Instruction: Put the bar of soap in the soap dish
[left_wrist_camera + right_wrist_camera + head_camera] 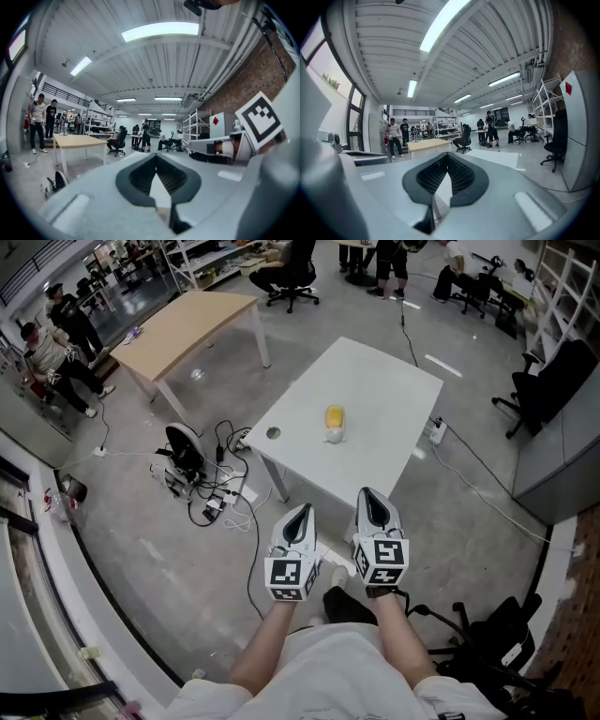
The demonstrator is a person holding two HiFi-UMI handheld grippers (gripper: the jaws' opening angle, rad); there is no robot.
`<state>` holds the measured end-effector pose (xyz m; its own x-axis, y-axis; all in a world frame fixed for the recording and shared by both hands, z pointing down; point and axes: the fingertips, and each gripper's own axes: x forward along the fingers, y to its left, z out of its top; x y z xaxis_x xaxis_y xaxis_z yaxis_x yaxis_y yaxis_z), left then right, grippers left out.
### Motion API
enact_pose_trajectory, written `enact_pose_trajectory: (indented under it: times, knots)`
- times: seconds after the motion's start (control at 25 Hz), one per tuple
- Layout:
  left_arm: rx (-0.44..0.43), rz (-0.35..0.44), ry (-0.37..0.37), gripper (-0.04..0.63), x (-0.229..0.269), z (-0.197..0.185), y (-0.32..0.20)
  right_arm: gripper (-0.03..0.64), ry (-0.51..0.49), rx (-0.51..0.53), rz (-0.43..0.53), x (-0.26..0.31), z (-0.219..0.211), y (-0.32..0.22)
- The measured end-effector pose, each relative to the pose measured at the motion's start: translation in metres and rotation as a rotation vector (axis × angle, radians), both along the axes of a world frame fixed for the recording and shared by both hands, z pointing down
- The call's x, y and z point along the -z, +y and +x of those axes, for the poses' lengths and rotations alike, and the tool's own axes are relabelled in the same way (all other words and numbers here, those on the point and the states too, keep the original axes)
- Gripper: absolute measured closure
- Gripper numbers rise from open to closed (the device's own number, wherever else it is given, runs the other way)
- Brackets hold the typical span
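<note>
A yellow bar of soap (pixel 334 415) lies near the middle of the white table (pixel 384 390). A small white soap dish (pixel 334 436) sits right beside it on the near side. Both grippers are held side by side in front of the person, short of the table's near corner and well away from the soap. The left gripper (pixel 302 512) (pixel 156 157) is shut with nothing in it. The right gripper (pixel 369 494) (pixel 447 156) is also shut and holds nothing. Both point level toward the table.
A wooden table (pixel 183 326) stands at the far left. Cables and a small device (pixel 186 454) lie on the floor left of the white table. Office chairs (pixel 548 381) stand at the right, and people (pixel 58 352) sit and stand around the room's edges.
</note>
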<state>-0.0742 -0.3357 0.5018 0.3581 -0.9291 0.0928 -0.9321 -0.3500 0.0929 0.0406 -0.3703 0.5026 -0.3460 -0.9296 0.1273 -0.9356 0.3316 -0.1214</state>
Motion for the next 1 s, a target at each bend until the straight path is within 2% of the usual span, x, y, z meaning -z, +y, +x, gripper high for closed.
enact_pose_trajectory:
  times: [0.2, 0.36, 0.48, 0.6, 0.8, 0.92, 1.0]
  knots:
    - [0.035, -0.019, 0.033, 0.594, -0.014, -0.015, 0.065, 0.606, 0.039, 0.011, -0.018, -0.002, -0.002, 0.079]
    - [0.023, -0.029, 0.047, 0.594, -0.006, -0.006, 0.092, 0.606, 0.07, 0.038, -0.019, 0.006, -0.005, 0.12]
    - [0.01, 0.034, 0.033, 0.594, 0.022, 0.01, 0.099, 0.606, 0.063, 0.057, 0.025, 0.026, 0.003, 0.125]
    - [0.056, 0.091, 0.022, 0.594, 0.044, 0.013, 0.101, 0.606, 0.05, 0.106, 0.08, 0.049, 0.001, 0.121]
    - [0.086, 0.107, 0.038, 0.594, 0.058, 0.037, 0.103, 0.606, 0.051, 0.178, 0.175, 0.095, 0.003, 0.125]
    - [0.078, 0.132, 0.033, 0.594, 0.068, 0.056, 0.112, 0.606, 0.077, 0.154, 0.182, 0.093, 0.027, 0.137]
    - [0.079, 0.142, 0.017, 0.594, 0.066, 0.062, 0.115, 0.606, 0.069, 0.137, 0.147, 0.079, 0.04, 0.139]
